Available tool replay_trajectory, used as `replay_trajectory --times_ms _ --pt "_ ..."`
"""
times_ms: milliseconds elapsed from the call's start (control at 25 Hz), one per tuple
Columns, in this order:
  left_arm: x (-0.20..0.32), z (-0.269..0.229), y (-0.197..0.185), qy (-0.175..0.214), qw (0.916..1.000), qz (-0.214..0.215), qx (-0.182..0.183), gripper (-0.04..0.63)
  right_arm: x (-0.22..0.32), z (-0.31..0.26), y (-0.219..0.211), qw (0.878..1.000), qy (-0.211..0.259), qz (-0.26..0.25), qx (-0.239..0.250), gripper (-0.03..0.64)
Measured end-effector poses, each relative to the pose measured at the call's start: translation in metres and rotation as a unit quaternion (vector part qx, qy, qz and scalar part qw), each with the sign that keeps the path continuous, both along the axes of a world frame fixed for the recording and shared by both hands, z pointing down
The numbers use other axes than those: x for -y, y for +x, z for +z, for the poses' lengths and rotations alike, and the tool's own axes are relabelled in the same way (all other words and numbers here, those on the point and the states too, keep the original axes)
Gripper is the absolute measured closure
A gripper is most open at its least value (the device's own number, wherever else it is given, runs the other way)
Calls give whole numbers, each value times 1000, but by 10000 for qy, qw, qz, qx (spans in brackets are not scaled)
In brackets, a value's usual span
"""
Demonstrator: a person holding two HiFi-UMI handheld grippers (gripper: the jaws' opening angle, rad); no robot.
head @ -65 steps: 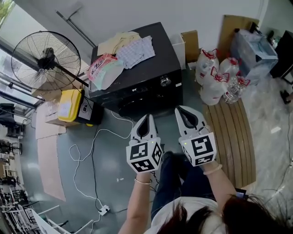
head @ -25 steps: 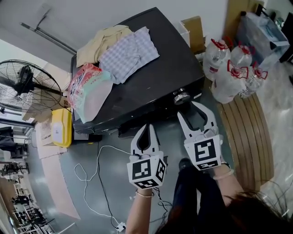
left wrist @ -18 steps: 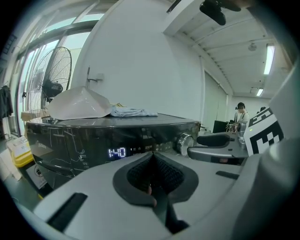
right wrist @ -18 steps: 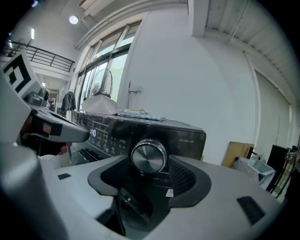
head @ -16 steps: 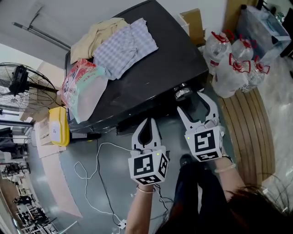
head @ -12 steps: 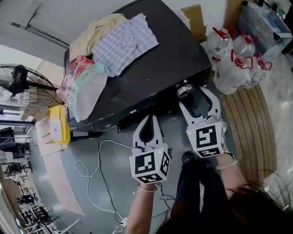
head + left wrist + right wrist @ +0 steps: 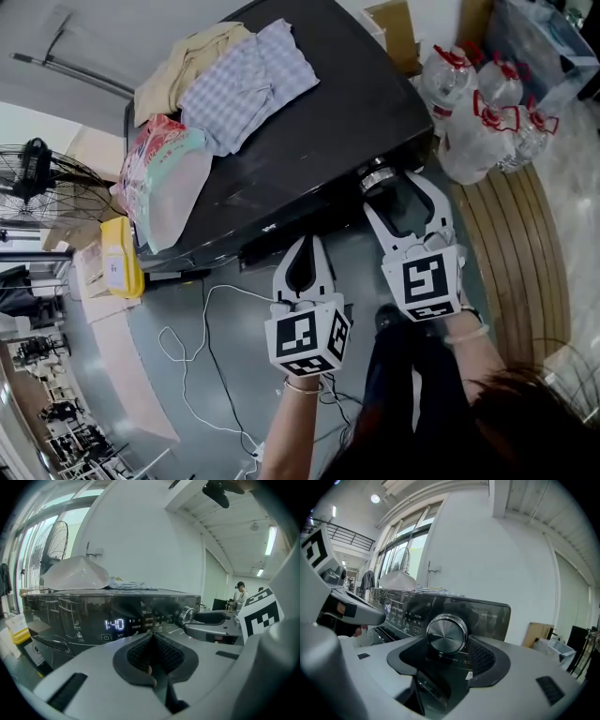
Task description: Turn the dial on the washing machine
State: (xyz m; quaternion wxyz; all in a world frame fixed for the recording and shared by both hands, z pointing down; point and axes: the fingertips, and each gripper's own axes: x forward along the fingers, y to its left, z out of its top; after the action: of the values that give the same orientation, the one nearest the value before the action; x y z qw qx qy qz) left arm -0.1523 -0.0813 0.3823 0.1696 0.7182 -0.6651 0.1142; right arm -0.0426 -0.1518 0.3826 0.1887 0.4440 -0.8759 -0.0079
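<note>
**Right gripper lined up on the dial; grip not yet made.**

The right gripper (image 7: 398,192) holds nothing. Its jaws stand wide apart and have just been opening. The dial (image 7: 446,632), at the right end of the washing machine (image 7: 309,122) front panel, sits framed between the jaw tips with the pads clear of it. The left gripper (image 7: 305,244) hangs beside it, jaws together and empty. Recommended: advance squarely until both pads flank the knob's rim, close evenly, then rotate about the knob's axis without side load. Containers: red-capped plastic jugs (image 7: 469,131) stand right of the machine, contents unverified; a bag (image 7: 164,183) lies on top, contents unseen.
</note>
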Motion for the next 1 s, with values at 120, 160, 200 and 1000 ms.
replay_trajectory --times_ms 120,160,200,1000 --pt "-1 3 4 -34 10000 11 -31 578 0 -1 1 10000 27 -36 -34 324" --pt "-1 4 5 -44 10000 14 -40 578 0 -1 1 10000 26 -47 -26 324" --pt "-2 5 5 -54 10000 16 -48 578 0 -2 0 10000 21 -69 -16 324" --pt "0 9 5 -56 9999 -10 -123 578 4 0 3 9798 -923 497 1704 325"
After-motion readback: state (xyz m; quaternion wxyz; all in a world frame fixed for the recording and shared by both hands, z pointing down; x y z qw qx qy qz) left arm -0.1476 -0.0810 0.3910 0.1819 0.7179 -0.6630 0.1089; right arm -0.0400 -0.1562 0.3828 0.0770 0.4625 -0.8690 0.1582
